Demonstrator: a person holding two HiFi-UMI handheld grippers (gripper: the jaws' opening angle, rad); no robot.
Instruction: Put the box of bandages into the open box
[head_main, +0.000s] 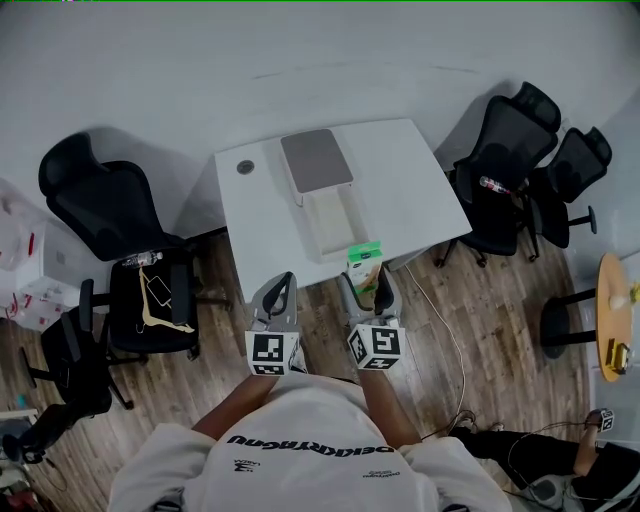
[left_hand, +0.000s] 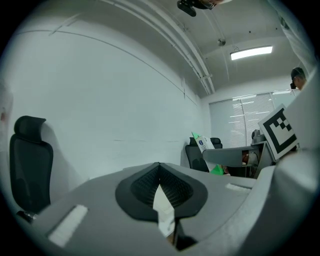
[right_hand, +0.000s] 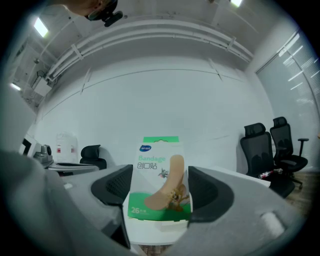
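Note:
The bandage box (head_main: 365, 258), white and green with a plaster pictured on its front, stands upright between the jaws of my right gripper (head_main: 365, 286) at the near edge of the white table (head_main: 420, 200). In the right gripper view the bandage box (right_hand: 159, 180) fills the gap of the right gripper (right_hand: 160, 200), which is shut on it. The open box (head_main: 331, 222), a white tray with a grey lid (head_main: 316, 160) lying behind it, sits just beyond on the table. My left gripper (head_main: 283, 287) hangs shut and empty, left of the bandage box and off the table's near edge.
Black office chairs stand left (head_main: 110, 210) and right (head_main: 510, 165) of the table. A chair seat (head_main: 152, 300) at the left carries a bottle and small items. A round wooden table (head_main: 614, 320) is at the far right. A cable (head_main: 450, 340) trails over the wooden floor.

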